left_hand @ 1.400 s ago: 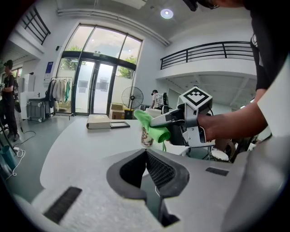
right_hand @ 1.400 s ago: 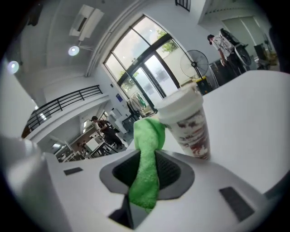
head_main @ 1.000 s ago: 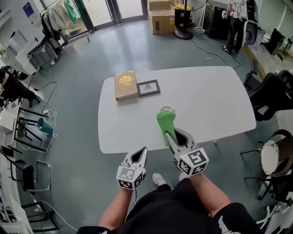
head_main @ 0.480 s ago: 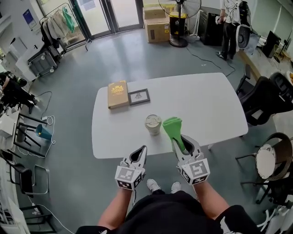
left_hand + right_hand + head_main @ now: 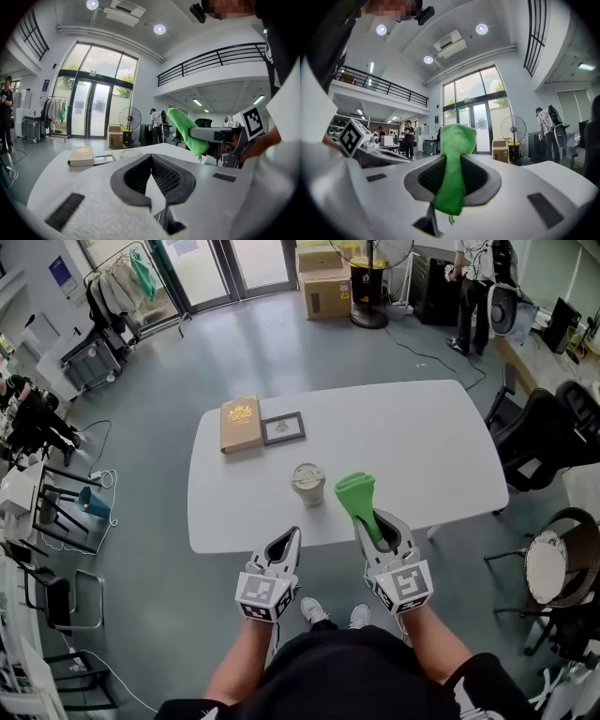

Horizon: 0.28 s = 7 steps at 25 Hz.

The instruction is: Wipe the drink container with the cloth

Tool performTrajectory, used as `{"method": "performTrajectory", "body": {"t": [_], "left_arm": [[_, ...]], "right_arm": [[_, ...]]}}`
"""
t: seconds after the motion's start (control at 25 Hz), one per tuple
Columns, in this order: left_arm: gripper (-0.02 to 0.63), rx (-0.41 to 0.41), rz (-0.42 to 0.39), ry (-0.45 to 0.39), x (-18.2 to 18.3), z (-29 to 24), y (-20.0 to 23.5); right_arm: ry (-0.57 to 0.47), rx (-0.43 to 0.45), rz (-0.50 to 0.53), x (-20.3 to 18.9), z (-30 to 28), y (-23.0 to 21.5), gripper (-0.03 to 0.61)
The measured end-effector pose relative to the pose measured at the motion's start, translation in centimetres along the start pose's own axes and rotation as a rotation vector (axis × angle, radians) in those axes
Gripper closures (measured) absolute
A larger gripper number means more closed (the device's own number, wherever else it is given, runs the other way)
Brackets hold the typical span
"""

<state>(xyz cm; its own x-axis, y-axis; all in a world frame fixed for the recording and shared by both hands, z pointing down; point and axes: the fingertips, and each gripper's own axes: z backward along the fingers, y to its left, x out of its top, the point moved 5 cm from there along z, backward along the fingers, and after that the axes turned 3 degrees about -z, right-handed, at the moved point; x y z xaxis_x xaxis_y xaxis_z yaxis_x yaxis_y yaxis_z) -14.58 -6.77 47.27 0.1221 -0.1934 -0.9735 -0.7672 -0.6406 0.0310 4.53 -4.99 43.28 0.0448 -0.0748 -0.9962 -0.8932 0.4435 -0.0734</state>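
Right gripper (image 5: 373,524): clamped on the green cloth (image 5: 356,495), above the counter (image 5: 422,442) edge.
Left gripper (image 5: 287,546): closed, empty, off the counter.
Drink container (image 5: 307,484): upright, just left of the cloth.
Risk: nothing steadies the container, so a sideways wipe may tip it.

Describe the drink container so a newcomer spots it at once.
On the white table, look near the front edge, just left of the green cloth. The drink container is a beige lidded cup, the only upright round thing; the book and picture frame lie flat farther back.
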Motion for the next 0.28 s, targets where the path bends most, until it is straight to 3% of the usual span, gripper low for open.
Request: {"method": "performTrajectory", "body": {"t": [0.28], "left_arm": [[0.604, -0.003, -0.012, -0.001, -0.01, 0.25, -0.14]], "right_arm": [[0.002, 0.01, 0.009, -0.13, -0.08, 0.59, 0.494]]}}
